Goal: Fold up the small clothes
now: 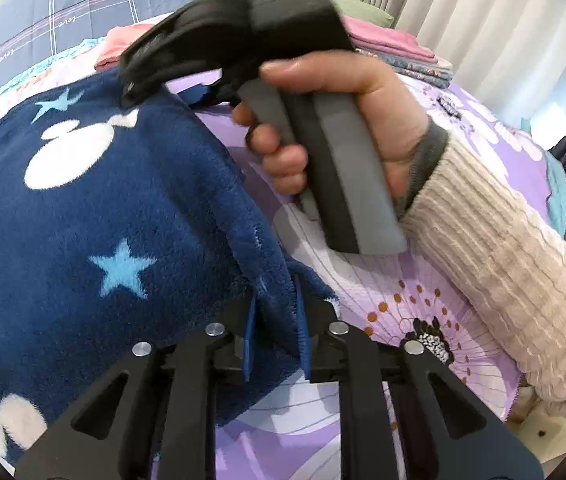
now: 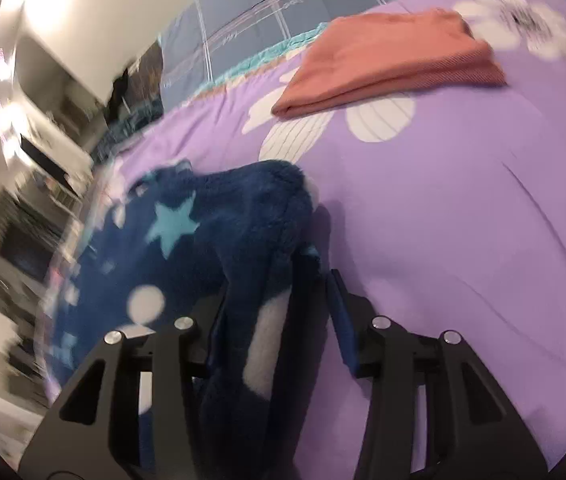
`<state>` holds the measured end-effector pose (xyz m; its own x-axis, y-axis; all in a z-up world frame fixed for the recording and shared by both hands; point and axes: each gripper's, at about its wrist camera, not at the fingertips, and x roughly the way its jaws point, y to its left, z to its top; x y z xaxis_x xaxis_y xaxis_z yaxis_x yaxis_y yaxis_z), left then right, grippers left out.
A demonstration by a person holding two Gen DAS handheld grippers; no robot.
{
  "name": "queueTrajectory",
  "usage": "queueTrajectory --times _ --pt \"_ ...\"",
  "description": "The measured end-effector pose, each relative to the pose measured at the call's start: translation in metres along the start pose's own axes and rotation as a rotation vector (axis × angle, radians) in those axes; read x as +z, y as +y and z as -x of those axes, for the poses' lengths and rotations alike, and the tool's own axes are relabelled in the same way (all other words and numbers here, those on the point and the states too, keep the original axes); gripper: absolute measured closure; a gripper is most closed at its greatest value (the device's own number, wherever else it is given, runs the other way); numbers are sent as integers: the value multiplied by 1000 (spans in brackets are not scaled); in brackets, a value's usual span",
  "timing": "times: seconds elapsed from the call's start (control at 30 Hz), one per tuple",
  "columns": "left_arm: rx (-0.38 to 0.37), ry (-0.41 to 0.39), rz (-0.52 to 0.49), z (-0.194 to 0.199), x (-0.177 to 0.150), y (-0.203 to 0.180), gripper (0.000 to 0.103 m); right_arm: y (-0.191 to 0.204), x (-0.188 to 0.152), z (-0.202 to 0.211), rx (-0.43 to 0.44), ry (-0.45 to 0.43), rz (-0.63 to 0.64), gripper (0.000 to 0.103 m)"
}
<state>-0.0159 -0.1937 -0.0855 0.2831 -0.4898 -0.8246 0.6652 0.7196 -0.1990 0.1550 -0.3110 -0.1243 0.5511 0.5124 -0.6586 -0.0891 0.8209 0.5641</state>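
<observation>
**Navy fleece between both my grippers on the purple bedspread**

I have the navy fleece garment (image 1: 95,216), patterned with pale blue stars and white shapes, spread over the purple flowered bedspread (image 1: 415,304). My left gripper (image 1: 277,336) is at the near edge of it: a fold of the fleece stands up between the two blue pads, which sit close together with the cloth filling the narrow gap, so I read it as pinched. My right hand (image 1: 363,120), in a ribbed cream sleeve (image 1: 503,264), holds the right gripper (image 2: 279,300) further along the same edge. In the right wrist view its jaws stand partly apart; a thick roll of the fleece lies against the left pad, while the right pad is clear of the cloth with bedspread showing in the gap. A folded salmon-pink garment (image 2: 391,60) lies flat on the bedspread well beyond the fleece, and more folded cloths (image 1: 395,46) are stacked further off.
</observation>
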Motion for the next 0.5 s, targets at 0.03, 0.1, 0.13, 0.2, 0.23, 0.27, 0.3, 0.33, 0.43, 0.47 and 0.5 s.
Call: queueTrajectory --times 0.03,0.1,0.13,0.2,0.23,0.27,0.3,0.33,0.43,0.47,0.5 --pt "-20 -3 14 1 1 5 74 -1 -1 1 -6 -2 -18 59" --pt "-96 -1 51 3 -3 12 62 6 -2 18 -85 -21 -16 55" --pt "-124 -2 45 7 -7 9 61 11 -4 27 -129 -37 -6 54" --pt "-122 -18 -7 15 -14 2 59 30 -13 57 -199 -98 25 59" --pt "-112 -26 -30 19 -19 0 59 39 -18 68 -173 -111 41 59" --pt "-108 -32 -38 23 -23 2 59 53 -29 81 -105 -116 81 59" --pt "-109 -39 -35 27 -27 4 59 61 -39 93 -67 -117 120 61" --pt "-112 -49 -17 34 -34 10 59 72 -48 99 -51 -118 163 61" --pt "-80 -80 57 56 -55 37 59 82 -90 112 -28 -69 243 67" --pt "-64 -89 81 62 -61 46 59 78 -102 112 -22 -44 238 69" --pt "-38 -101 121 73 -70 61 59 75 -115 107 -35 -12 239 69"
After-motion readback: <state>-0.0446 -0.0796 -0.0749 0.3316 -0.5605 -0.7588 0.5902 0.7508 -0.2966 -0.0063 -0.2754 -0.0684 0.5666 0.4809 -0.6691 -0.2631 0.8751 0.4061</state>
